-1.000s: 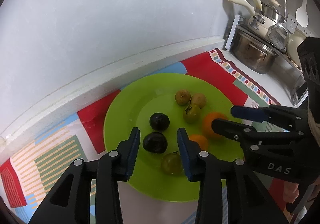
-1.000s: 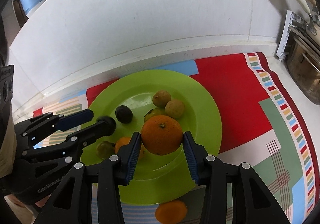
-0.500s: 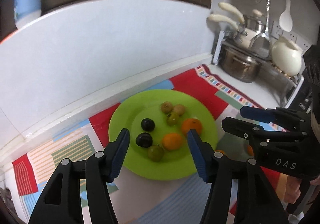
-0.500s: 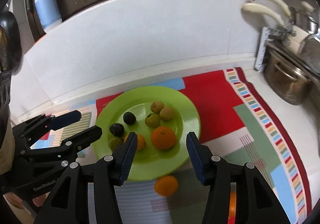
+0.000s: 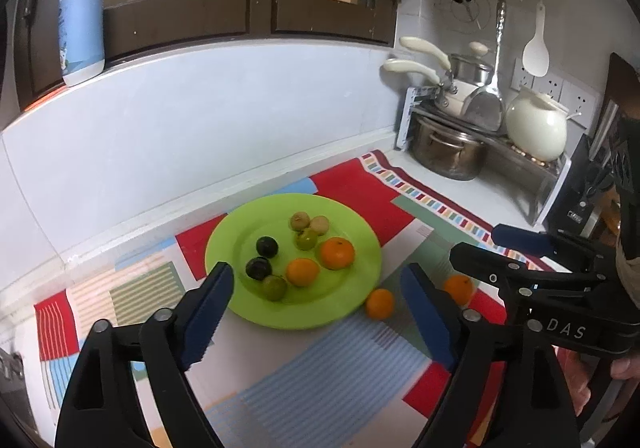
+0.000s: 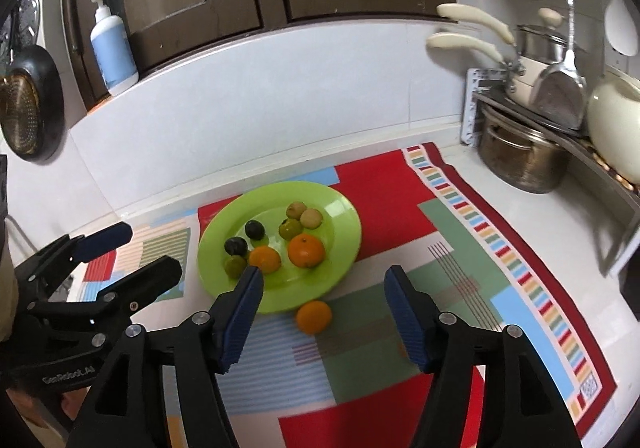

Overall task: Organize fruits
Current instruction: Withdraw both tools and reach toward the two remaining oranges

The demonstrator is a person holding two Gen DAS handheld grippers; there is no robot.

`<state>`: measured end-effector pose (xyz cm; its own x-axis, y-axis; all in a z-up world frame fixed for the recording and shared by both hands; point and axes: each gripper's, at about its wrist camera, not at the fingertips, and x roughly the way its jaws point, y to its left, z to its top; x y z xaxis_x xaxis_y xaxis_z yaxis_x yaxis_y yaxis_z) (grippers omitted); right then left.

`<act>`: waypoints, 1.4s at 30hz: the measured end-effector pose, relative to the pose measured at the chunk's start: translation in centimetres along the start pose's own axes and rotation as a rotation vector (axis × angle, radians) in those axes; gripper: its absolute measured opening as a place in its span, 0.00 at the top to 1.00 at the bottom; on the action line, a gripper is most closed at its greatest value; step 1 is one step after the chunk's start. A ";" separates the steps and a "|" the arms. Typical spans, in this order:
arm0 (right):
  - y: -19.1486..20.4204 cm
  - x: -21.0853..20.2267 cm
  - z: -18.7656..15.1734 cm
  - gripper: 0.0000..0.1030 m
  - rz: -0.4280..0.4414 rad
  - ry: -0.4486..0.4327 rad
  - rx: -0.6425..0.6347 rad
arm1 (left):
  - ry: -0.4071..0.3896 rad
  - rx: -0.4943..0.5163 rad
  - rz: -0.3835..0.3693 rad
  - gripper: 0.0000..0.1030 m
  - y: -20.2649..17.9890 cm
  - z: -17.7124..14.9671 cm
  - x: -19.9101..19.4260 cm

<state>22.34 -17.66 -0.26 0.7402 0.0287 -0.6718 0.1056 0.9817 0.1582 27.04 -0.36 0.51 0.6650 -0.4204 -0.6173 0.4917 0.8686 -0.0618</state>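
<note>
Ahead of the left gripper (image 5: 316, 312), the green plate (image 5: 360, 248) looks like smooth, glossy plastic. The patterned mat (image 5: 320, 376) under it appears as matt cloth. Far right of both grippers, the pot (image 6: 524, 160) is shiny metal. The oranges (image 6: 306, 250) have finely dimpled skin; the dark plums (image 6: 255, 229) look smooth.

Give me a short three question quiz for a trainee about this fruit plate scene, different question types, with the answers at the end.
1. True or false: the right gripper is shut on an orange.
2. How many oranges lie on the plate?
A. one
B. two
C. four
3. Fill in: the oranges off the plate lie on the ____.

Key:
1. False. Both it and the left gripper are open and hold nothing.
2. B. One sits beside the other.
3. Mat.
</note>
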 end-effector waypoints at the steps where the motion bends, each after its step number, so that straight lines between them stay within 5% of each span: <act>1: -0.2 -0.3 -0.3 0.37 -0.003 0.000 0.006 | -0.003 -0.003 -0.003 0.13 -0.2 -0.2 -0.3; 11: -2.9 -2.0 -2.5 0.31 -0.060 -0.003 0.030 | -0.008 -0.004 0.011 0.12 -3.2 -1.6 -0.7; 28: -6.7 1.2 -3.8 0.31 0.027 0.075 -0.025 | 0.050 -0.090 0.077 0.14 -5.5 -3.6 4.0; 42: -9.1 5.0 -5.5 0.34 0.056 0.143 0.018 | 0.130 -0.104 0.037 0.38 -6.4 -5.0 9.0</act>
<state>21.44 -25.36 -9.09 0.6431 0.1114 -0.7576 0.0797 0.9742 0.2109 27.02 -8.38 -8.60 0.5998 -0.3564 -0.7164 0.4034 0.9079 -0.1139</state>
